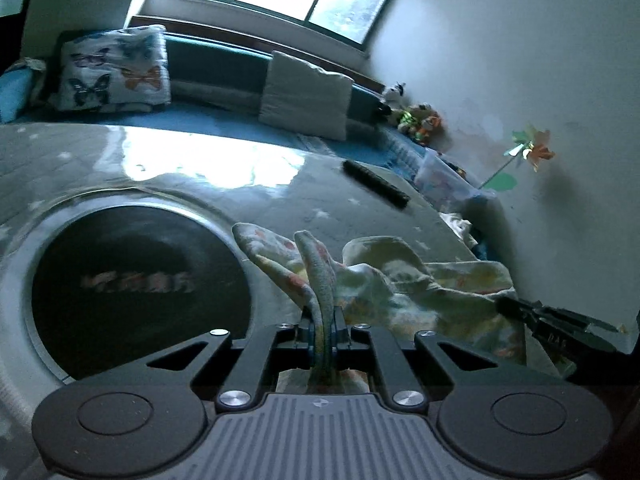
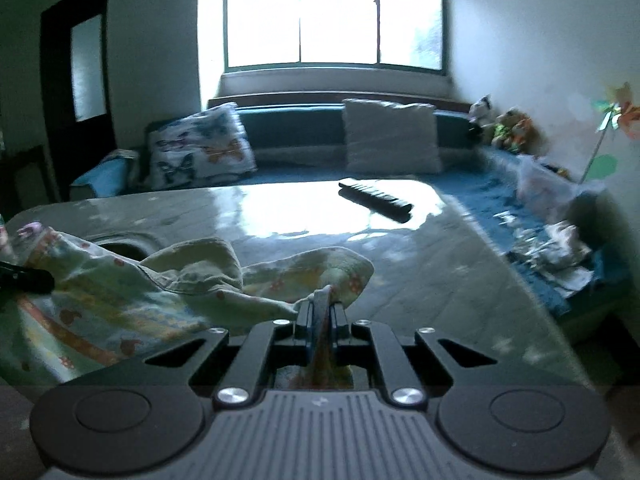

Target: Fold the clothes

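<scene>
Pale printed cloth of the garment (image 1: 400, 280) (crumpled over the glossy bench (image 1: 200, 168)) is pinched by left hand-held gripper (image 1: 324, 320) and right hand-held gripper (image 2: 322, 312).

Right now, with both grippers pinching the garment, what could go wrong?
1. The left gripper and right gripper each pinch only a thin bunched edge of the garment, which might slip out.
2. The cloth sags crumpled between them, so the fold could turn out uneven.
3. The hanging cloth might sweep the remote control.

Left claw (image 1: 323, 320) and right claw (image 2: 321, 314) both clamped tight, pointing slightly downward.
</scene>
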A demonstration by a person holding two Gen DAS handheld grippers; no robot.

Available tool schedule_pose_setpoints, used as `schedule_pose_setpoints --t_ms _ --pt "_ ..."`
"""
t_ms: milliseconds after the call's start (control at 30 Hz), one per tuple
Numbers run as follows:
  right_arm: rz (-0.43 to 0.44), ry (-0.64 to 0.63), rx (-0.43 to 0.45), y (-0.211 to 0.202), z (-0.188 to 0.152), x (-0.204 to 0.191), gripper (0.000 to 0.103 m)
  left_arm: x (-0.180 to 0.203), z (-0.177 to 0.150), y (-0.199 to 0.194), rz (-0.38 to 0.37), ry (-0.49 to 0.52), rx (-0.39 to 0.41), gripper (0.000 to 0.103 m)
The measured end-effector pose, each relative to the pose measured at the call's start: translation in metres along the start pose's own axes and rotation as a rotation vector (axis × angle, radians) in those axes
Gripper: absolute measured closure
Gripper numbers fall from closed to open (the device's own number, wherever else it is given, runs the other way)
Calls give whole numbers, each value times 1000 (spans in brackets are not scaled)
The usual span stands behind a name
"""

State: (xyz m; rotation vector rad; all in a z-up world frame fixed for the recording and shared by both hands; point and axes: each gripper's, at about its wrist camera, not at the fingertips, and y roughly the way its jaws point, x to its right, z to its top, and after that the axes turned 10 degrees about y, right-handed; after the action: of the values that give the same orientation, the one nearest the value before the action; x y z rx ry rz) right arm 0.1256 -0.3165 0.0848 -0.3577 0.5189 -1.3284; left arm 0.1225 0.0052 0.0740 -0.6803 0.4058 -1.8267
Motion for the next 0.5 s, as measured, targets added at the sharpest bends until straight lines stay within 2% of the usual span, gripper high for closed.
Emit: schedule_pose_setpoints --t_ms 333,500 --pt "-118 -4 -9 27 16 38 96 28 11 61 -36 46 -75 95" --pt "-158 13 -44 44 9 51 96 33 7 82 -10 81 -120 95"
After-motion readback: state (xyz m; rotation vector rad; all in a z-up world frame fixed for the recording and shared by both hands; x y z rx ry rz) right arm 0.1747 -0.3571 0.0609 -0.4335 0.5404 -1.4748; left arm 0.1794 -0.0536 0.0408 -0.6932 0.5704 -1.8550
